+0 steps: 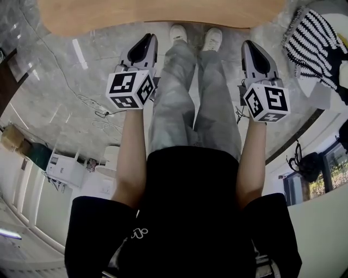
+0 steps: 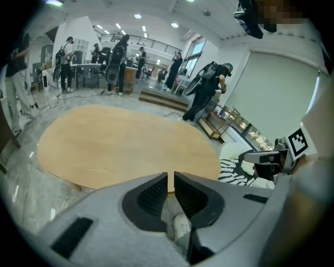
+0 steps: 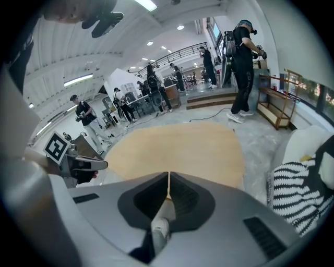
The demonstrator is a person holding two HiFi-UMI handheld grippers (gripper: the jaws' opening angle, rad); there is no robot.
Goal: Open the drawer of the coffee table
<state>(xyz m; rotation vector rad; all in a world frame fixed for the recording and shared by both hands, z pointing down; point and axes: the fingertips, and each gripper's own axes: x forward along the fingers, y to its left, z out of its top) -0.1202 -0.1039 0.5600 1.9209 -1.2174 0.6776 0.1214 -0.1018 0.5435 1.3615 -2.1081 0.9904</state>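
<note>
The coffee table [image 1: 157, 13] has a pale oval wooden top and lies along the top edge of the head view, just beyond the person's white shoes [image 1: 178, 33]. No drawer shows in any view. My left gripper [image 1: 148, 39] hangs beside the left leg, my right gripper [image 1: 249, 46] beside the right leg, both short of the table and apart from it. In the left gripper view the table top [image 2: 125, 141] fills the middle beyond the left gripper [image 2: 170, 174], whose jaws are shut on nothing. The right gripper [image 3: 168, 175] is also shut and empty, with the table top [image 3: 182, 148] ahead.
A black-and-white striped cushion [image 1: 312, 49] lies on a white seat right of the table, the same cushion [image 3: 292, 201] showing in the right gripper view. A cable [image 1: 95, 106] runs over the grey marble floor at left. Several people [image 2: 203, 91] stand far behind the table.
</note>
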